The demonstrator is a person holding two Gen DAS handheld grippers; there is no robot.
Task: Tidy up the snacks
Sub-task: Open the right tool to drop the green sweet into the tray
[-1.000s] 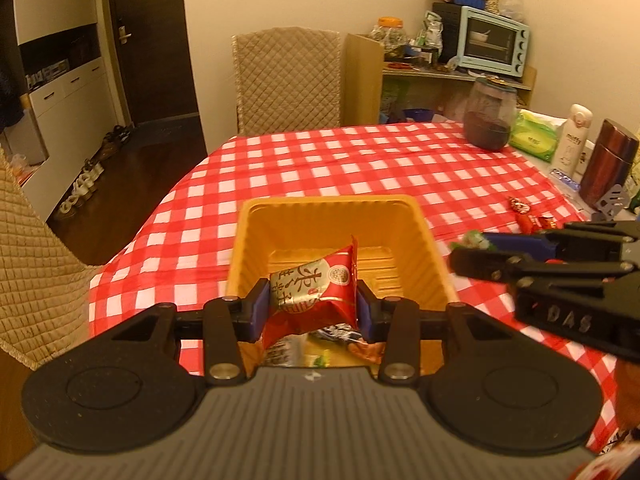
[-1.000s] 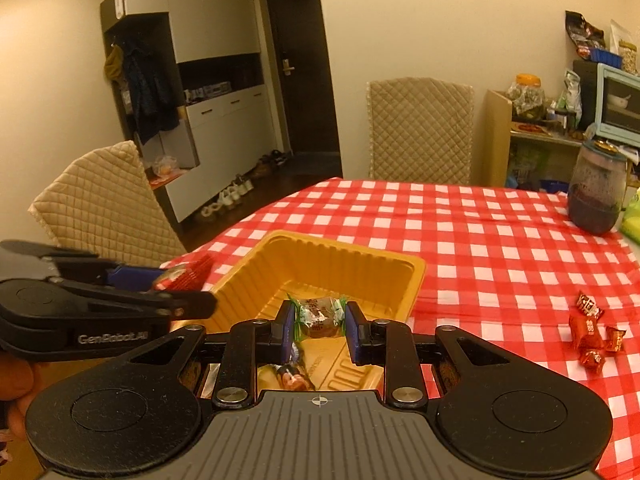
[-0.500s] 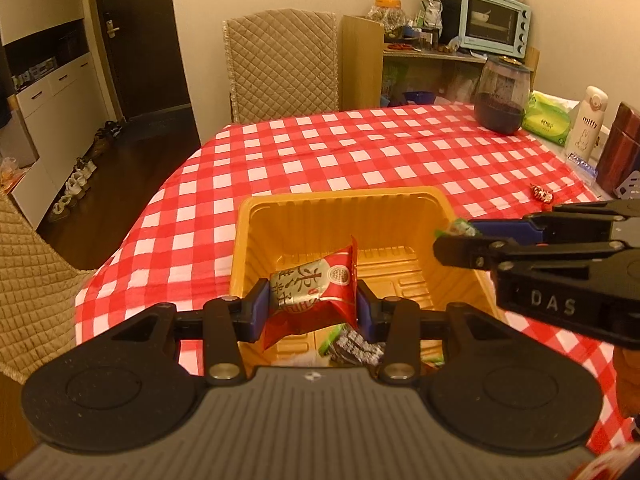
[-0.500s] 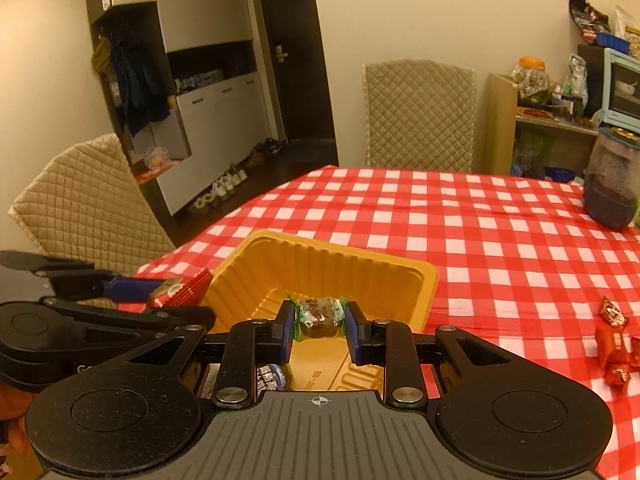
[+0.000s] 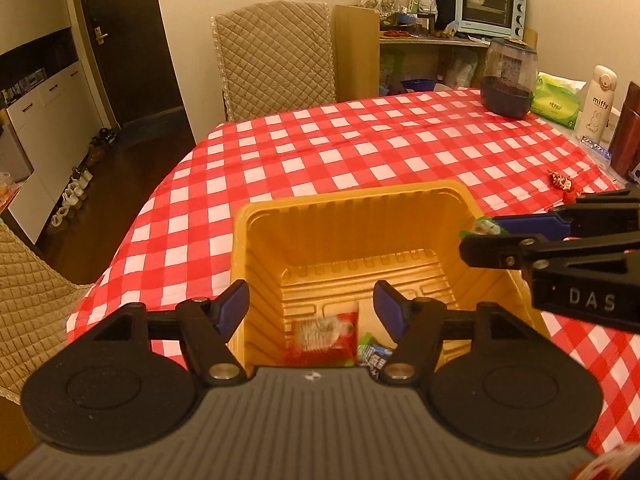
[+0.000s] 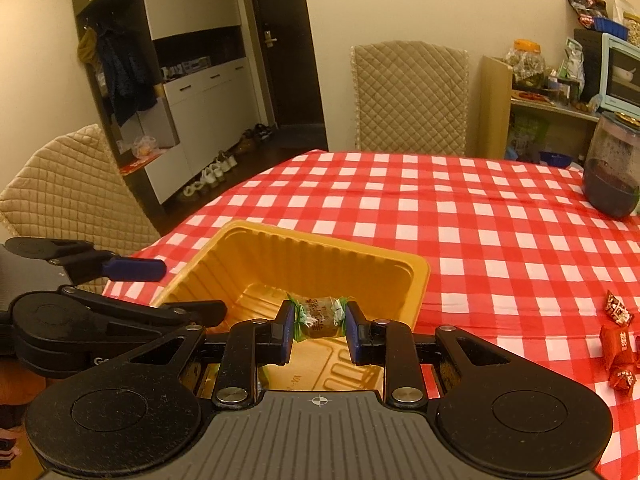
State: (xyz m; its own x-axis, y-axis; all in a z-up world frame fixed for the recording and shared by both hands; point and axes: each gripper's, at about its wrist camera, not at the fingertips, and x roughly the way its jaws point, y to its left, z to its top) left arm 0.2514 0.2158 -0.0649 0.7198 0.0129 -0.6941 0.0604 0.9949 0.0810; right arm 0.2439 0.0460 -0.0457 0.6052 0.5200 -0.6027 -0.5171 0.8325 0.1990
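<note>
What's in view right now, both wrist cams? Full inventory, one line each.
tray: 1, yellow plastic, near table edge, below both grippers
red packet: 1, red and white, blurred, in tray under left gripper
blue-and-white wrapper: 1, in tray beside red packet
green-wrapped candy: 1, clamped in right gripper over tray
red candies: a few, on tablecloth right of tray
tablecloth: 1, red and white check
dark jar: 1, far right of table
tissue pack: 1, green, beside jar
white bottle: 1, right edge
chairs: 2, beige quilted
toaster oven: 1, pale blue, on shelf
left gripper: jaws opening, nothing between
right gripper: shut on candy
</note>
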